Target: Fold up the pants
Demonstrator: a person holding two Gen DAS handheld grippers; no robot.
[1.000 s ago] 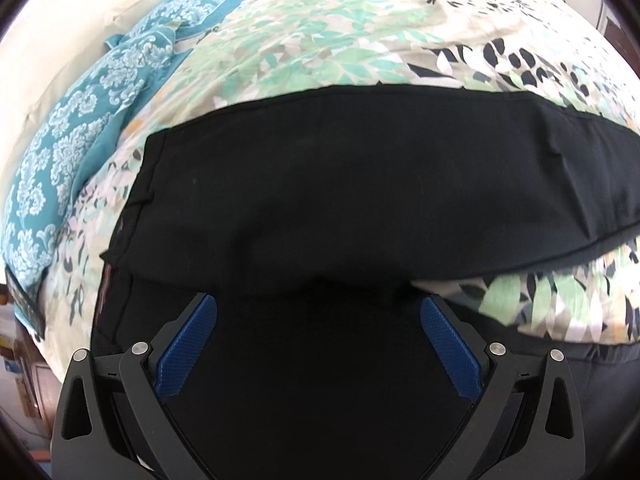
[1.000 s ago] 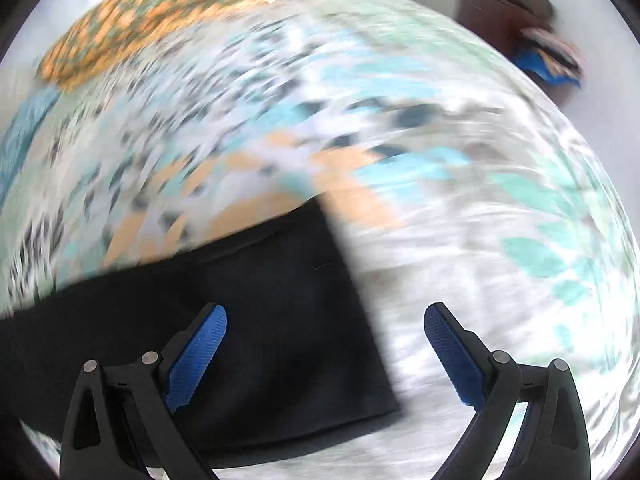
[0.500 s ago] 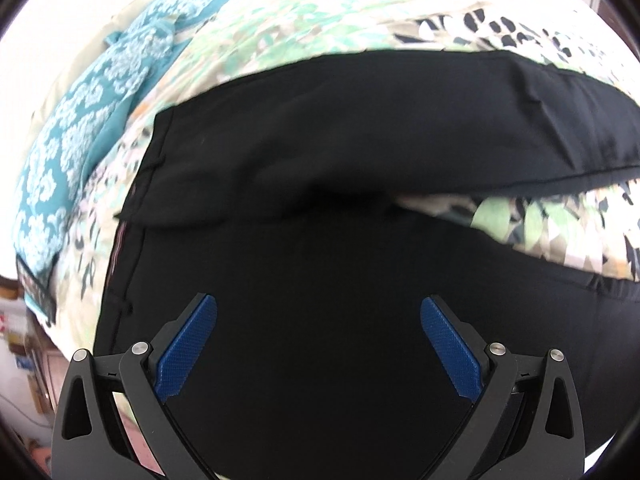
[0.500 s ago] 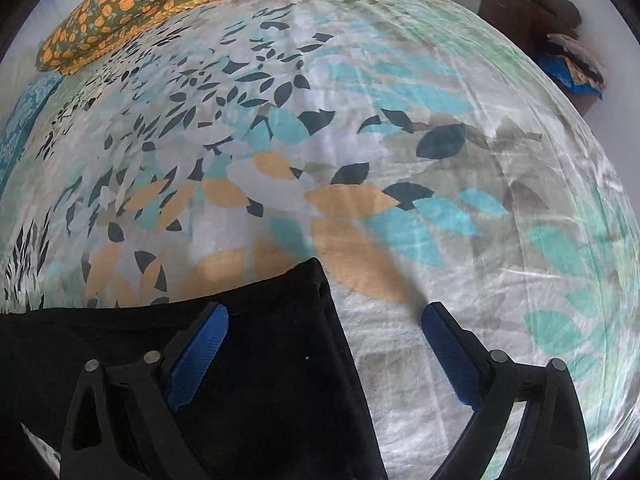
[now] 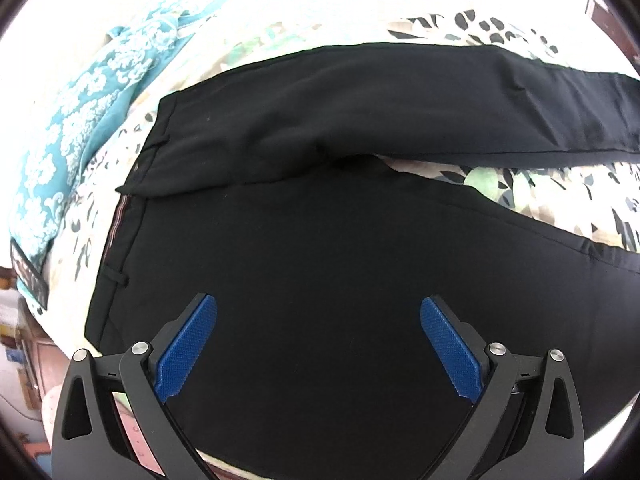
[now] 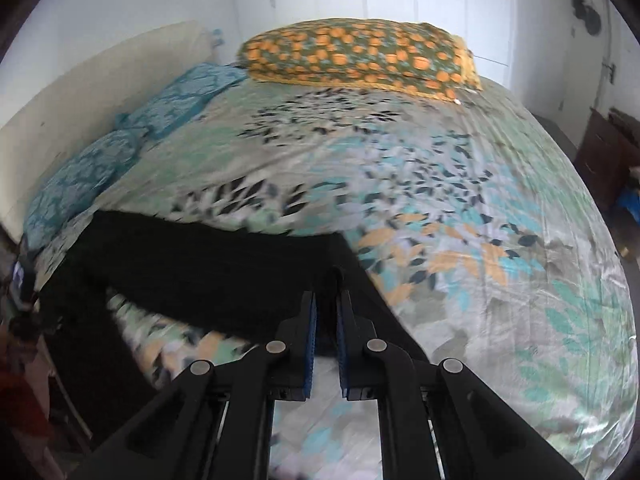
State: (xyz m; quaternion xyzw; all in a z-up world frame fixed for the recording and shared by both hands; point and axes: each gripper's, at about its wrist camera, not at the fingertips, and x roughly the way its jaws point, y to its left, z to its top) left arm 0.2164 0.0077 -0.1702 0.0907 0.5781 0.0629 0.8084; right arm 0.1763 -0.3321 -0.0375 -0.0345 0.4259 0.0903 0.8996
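Left wrist view: the left hand-held gripper [image 5: 318, 344] hangs over the seat of the black pants [image 5: 320, 240], its blue pads [image 5: 188, 344] spread wide and holding nothing. The pants lie on the bed [image 5: 520, 192], whose sheet carries a leaf print. The waistband points toward a teal patterned pillow [image 5: 80, 120] at the left edge of the bed. One leg runs off to the right across the far part of the view, the other leg runs nearer, and a wedge of sheet shows between them.

Right wrist view: the right hand-held gripper [image 6: 326, 320] has its pads drawn narrow, pinching the cloth at the hem end of a pant leg [image 6: 224, 268]. An orange patterned pillow [image 6: 360, 56] lies at the far end of the bed, well apart from the pants. Dark furniture [image 6: 604, 152] stands beside the bed at right.
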